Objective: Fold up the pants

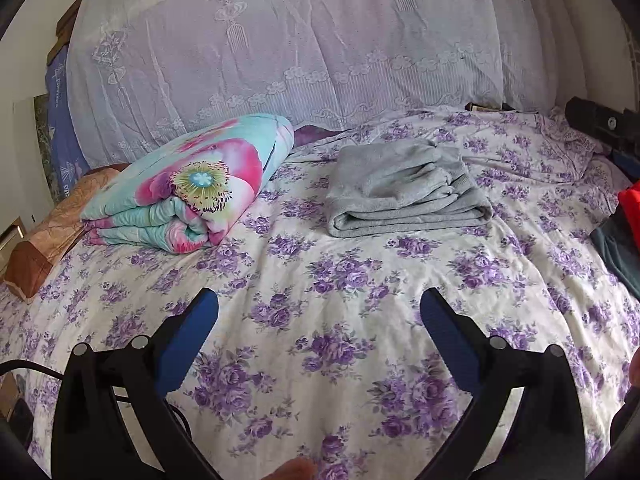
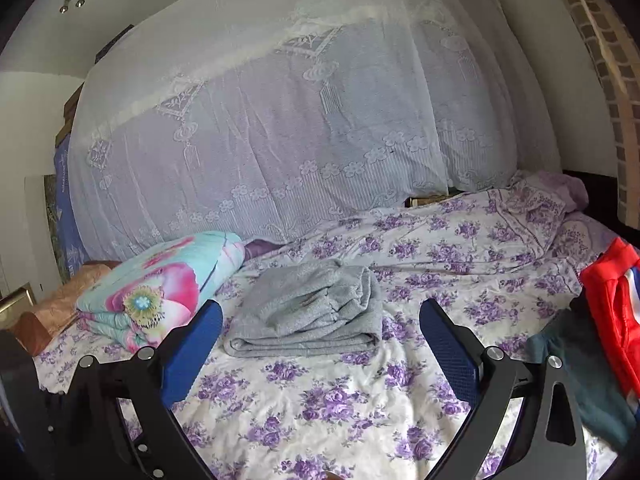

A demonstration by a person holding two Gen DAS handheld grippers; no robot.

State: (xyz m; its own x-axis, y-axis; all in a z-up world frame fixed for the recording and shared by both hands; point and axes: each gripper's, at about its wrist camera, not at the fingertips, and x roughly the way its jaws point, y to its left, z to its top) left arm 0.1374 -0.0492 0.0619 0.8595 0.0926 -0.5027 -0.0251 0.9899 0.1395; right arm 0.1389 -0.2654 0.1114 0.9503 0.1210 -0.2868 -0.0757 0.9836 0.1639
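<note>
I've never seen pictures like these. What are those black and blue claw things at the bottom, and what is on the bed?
Each claw is a hand-held gripper: a person carries one in each hand, with a camera on it looking out between its two blue fingers. One picture comes from the left hand-held gripper, the other from the right hand-held gripper. Both are open and hold nothing. On the flowery bed sheet lie folded grey pants, and beside them a folded colourful quilt. Red clothing sits at the right edge.

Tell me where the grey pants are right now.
The folded grey pants lie on the floral bedsheet mid-bed, just right of the rolled flowered quilt, in front of the lace curtain, beyond both open claws.
</note>
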